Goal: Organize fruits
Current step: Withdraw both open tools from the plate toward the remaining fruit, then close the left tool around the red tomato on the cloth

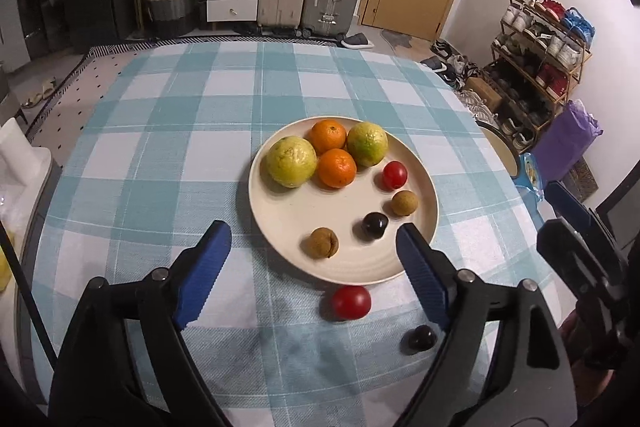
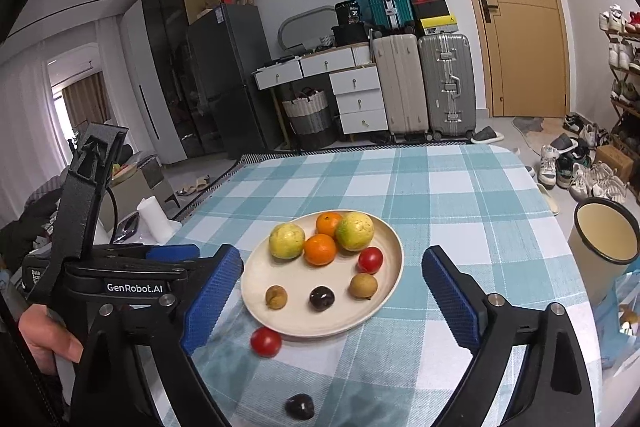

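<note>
Two fruits off the plate (image 1: 400,267) yet: a red tomato (image 1: 351,302) just beside its near rim, touching or nearly so, and a dark plum (image 1: 419,339) nearer the cameras than that, well clear of the rim; on the plate already, two yellow-green guavas, two oranges, a second tomato, two brown longans and another dark plum; likely step in hand, then, fetching the stray tomato; left gripper (image 1: 314,247) hovering over the plate's near edge, fingers spread wide, holding nothing; right gripper (image 2: 332,275) likewise spread wide and empty, framing the plate from the near side; best done by lowering straight over the tomato, one pad toward the plate and one away from it, minding the rim so the inner pad slips between rim and fruit without nudging the plate; closing gently, since a smooth, round, soft skin looks apt to squirt out or bruise; lifting clear of the rim, then setting down in the bare patch at the plate's middle, away from the longans; plum after that.
</note>
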Motion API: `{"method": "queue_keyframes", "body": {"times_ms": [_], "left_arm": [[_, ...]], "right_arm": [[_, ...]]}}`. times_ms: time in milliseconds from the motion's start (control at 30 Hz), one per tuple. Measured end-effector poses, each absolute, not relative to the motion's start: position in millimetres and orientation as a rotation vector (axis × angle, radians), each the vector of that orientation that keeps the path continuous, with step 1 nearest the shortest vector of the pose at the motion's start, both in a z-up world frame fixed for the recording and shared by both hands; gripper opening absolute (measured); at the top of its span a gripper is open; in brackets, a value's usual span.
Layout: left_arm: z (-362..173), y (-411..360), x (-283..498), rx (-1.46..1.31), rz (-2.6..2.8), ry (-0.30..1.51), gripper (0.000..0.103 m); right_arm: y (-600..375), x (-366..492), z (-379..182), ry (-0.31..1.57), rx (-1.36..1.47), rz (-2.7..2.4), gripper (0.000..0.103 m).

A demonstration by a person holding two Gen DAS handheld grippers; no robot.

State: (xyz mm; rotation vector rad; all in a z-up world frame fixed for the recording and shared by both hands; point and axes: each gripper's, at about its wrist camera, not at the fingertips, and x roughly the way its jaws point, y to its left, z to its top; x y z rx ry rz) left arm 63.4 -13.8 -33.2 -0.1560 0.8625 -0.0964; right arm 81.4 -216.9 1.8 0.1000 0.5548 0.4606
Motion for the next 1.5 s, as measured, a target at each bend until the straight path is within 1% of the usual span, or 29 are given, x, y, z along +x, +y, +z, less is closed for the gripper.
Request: {"method": "queue_keyframes", "body": {"times_ms": [200,267,300,433,533,767,1300,1433,1500], "left_arm": [[-39,-5,47,-0.178,-0.092,0.849,0.091],[-41,-3,40,-0.181,-0.093,0.842,0.098],[-42,-3,37,-0.184,-0.091,0.839,0.100],[-50,0,25,-0.185,-0.095,0.833,0.101],[-63,0,18,-0.172,-0.094,0.847,0.102],[-103,-4,13,-0.166,-0.102,0.954,0.102],[-126,-19,41,-0.202,-0.153,1.012,0.101],[-124,-23,50,-0.208,-0.175,0.993,0.097],[-124,-25,53,-0.210,-0.180,0.990,0.092]], "right_arm": [[-217,66,1,0.551,0.119,0.461,0.099],[-218,62,-1,0.554,0.133,0.467,0.100],[-218,60,-2,0.555,0.137,0.471,0.101],[-218,52,-8,0.569,0.156,0.485,0.102],[-220,47,-13,0.580,0.169,0.480,0.102],[-221,35,-22,0.598,0.166,0.463,0.103],[-230,38,-57,0.691,0.200,0.445,0.103],[-232,41,-62,0.702,0.202,0.449,0.103],[-234,44,-63,0.704,0.203,0.444,0.103]]}}
